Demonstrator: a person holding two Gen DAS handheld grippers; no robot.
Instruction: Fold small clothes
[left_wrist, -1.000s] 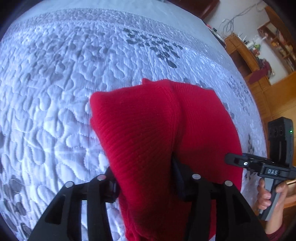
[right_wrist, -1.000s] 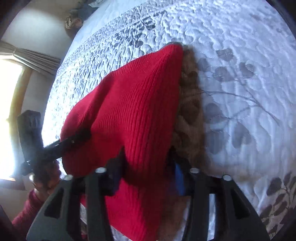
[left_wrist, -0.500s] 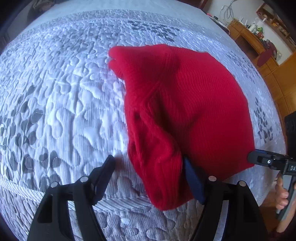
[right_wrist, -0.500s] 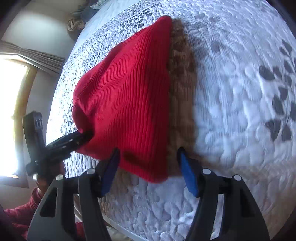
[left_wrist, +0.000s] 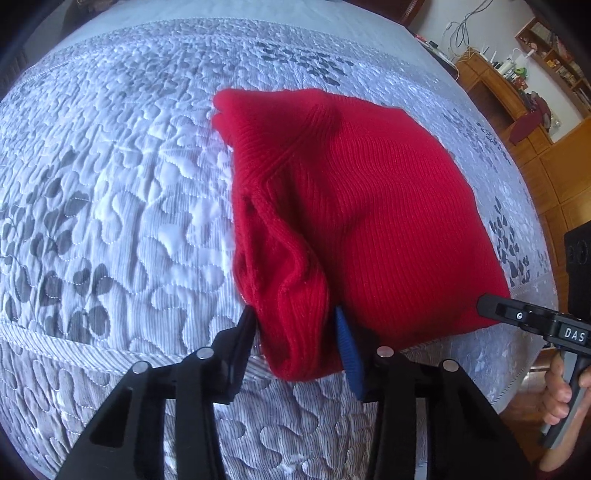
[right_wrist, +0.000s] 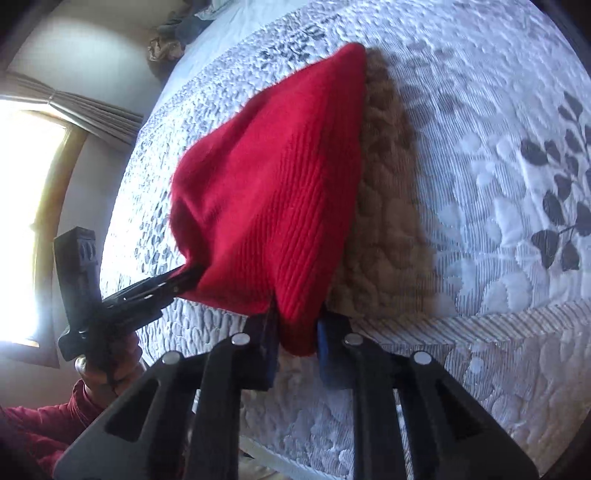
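A red ribbed knit garment (left_wrist: 369, 206) lies folded on the white quilted bed. My left gripper (left_wrist: 295, 325) is shut on its near left corner, a bunched fold at the bed's front edge. My right gripper (right_wrist: 295, 332) is shut on the near right corner of the same garment (right_wrist: 280, 177). In the left wrist view the right gripper (left_wrist: 517, 317) shows at the garment's right corner. In the right wrist view the left gripper (right_wrist: 155, 291) shows at the garment's left corner.
The white quilt with grey leaf print (left_wrist: 110, 184) covers the bed; its front edge (right_wrist: 480, 325) runs just under both grippers. Wooden shelves and cabinets (left_wrist: 535, 92) stand beyond the bed's right side. A bright window (right_wrist: 26, 206) is at the left.
Both grippers let go of the garment as it was laid down on the bed, stood open half a second ago, and have now closed on its near corners again.
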